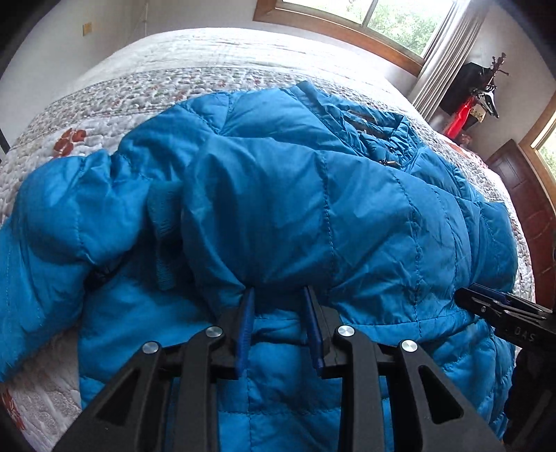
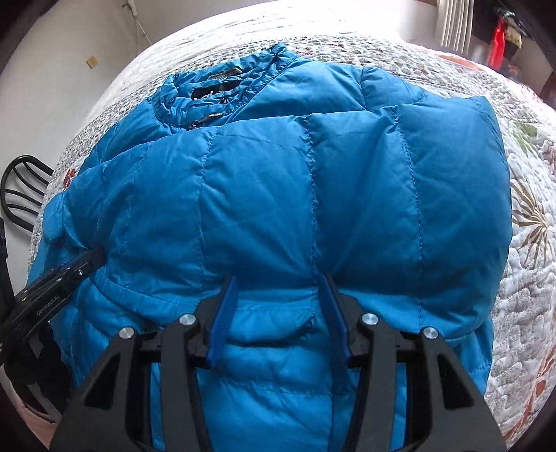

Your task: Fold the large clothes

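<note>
Nearest the lens in the left wrist view, the left gripper, black with blue finger pads, has its jaws spread, the tips pushed against a folded-over edge of the bright blue quilted puffer jacket; fabric bulges over the tips, and nothing is pinched between them. In the right wrist view the right gripper sits the same way, its jaws parted wide and the tips tucked under the puffy fold of the jacket, with a lower layer of blue fabric showing in the gap between the fingers.

The jacket lies spread across the white floral quilted bedspread of the bed, taking up most of its near half, one layer doubled back over the body. Its collar, with a dark inner label and zip pulls, points toward the far edge of the bed. A sleeve bunches toward the left edge of the bed.

Each gripper shows in the other's view: the right one at the jacket's right side, the left one at its left side. A black metal chair back stands beyond the bed's left edge, and a wood-framed window rises past the far edge.
</note>
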Tool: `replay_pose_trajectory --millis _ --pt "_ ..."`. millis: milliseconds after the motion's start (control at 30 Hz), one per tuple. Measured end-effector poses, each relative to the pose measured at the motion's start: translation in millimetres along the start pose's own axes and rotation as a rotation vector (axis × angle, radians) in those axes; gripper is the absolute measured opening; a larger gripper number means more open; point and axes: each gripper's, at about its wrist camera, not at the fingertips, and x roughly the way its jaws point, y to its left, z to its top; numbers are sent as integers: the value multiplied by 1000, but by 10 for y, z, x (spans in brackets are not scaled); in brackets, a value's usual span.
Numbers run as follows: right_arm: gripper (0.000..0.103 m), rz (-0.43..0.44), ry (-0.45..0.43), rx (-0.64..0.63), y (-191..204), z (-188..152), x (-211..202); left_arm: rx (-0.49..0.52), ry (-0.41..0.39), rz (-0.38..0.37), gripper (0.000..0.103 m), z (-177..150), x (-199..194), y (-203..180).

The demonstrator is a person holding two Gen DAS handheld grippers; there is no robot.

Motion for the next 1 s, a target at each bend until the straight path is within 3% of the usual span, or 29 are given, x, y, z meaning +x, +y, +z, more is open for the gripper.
replay_pose_trajectory --millis 200,267,333,400,500,667,867,1000 --pt "54 37 -1 29 30 52 -145 -24 15 -24 29 50 -109 30" --pt "55 85 -38 22 73 21 -334 -40 -7 -48 34 17 -290 91" --pt "59 87 -55 4 149 -13 -471 -58 -43 -78 46 -53 -532 209" --pt "59 108 -44 -18 261 -49 -535 -76 -79 -82 49 -143 -771 374" --pt "59 152 -4 -60 467 -127 -541 -138 -115 -66 58 -364 -1083 761" --pt "61 188 44 -145 900 -264 -455 -287 -143 80 62 -826 -1454 1605" --pt "61 189 62 -201 1281 -228 -294 -519 -175 137 62 -1356 -1687 2626" --pt "61 154 75 -198 1355 -171 -147 -670 -209 135 62 -1590 -1722 3124"
